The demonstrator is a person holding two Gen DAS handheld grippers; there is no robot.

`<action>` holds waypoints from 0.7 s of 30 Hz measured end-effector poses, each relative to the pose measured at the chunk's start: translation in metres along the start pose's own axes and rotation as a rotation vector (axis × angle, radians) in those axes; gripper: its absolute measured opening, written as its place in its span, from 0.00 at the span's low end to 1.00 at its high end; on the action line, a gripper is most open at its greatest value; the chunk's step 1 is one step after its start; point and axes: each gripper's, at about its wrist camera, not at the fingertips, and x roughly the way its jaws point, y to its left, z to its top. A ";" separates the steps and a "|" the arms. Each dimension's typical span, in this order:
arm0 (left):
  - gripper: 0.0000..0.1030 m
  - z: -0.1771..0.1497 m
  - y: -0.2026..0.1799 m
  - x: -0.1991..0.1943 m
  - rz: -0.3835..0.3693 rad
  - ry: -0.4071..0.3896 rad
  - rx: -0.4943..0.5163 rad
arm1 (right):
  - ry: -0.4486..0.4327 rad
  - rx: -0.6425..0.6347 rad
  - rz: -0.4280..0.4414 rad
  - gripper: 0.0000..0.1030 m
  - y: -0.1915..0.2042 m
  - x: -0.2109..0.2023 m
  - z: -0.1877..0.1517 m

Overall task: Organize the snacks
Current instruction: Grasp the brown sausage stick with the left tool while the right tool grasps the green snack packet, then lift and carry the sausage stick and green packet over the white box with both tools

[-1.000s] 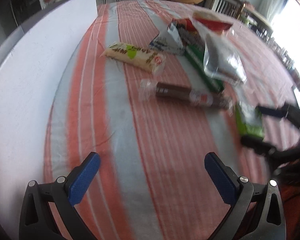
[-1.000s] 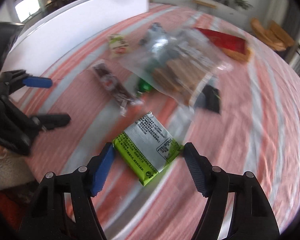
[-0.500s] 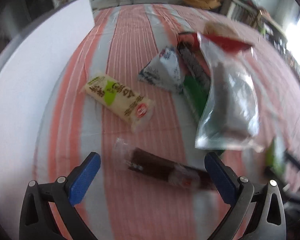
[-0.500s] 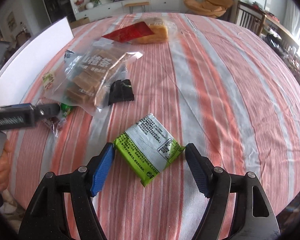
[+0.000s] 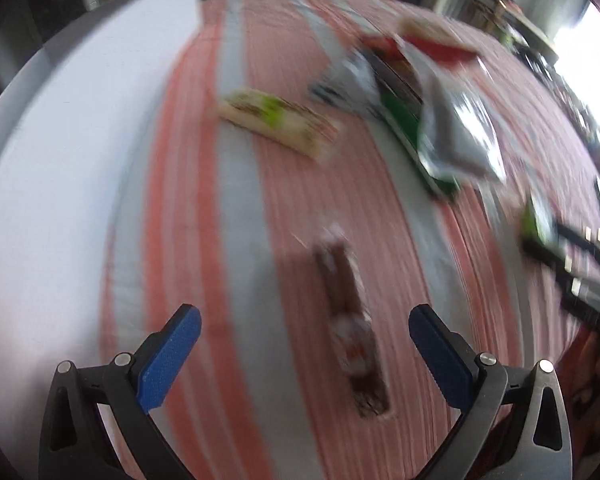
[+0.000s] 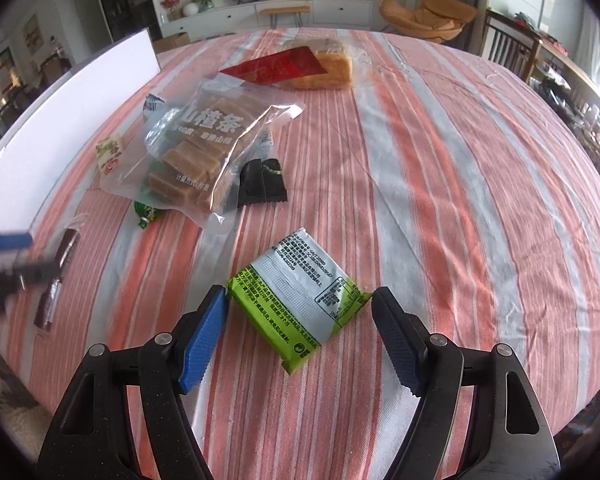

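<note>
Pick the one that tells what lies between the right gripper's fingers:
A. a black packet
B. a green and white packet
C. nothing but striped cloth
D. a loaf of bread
B: the green and white packet lies flat on the striped tablecloth between the fingers of the right gripper, whose jaws stand apart without pressing it. The black packet and the bread lie farther off.

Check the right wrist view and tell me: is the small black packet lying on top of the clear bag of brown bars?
No, the small black packet lies on the striped tablecloth beside the clear bag of brown bars, at its right edge.
</note>
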 end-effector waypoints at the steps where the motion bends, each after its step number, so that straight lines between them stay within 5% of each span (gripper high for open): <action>1: 0.99 -0.001 -0.008 0.005 0.024 0.006 0.037 | 0.000 0.003 0.002 0.75 0.000 0.000 -0.001; 3: 0.98 -0.007 -0.017 0.005 0.050 -0.012 0.084 | -0.004 0.006 0.009 0.75 -0.001 -0.001 -0.001; 6: 0.73 -0.012 -0.018 -0.004 0.020 -0.039 0.107 | -0.026 0.016 0.058 0.76 -0.005 -0.007 0.000; 8: 0.20 -0.012 -0.016 -0.012 0.013 -0.064 0.118 | -0.024 0.037 0.124 0.76 -0.010 -0.009 0.002; 13: 0.17 -0.014 0.004 -0.021 -0.082 -0.078 0.054 | 0.015 0.165 0.321 0.76 -0.047 -0.016 0.014; 16: 0.17 -0.015 0.012 -0.026 -0.114 -0.107 0.033 | 0.062 0.126 0.271 0.77 -0.067 -0.020 0.027; 21: 0.17 -0.015 0.021 -0.032 -0.153 -0.132 0.005 | 0.172 -0.172 0.162 0.77 -0.033 -0.010 0.036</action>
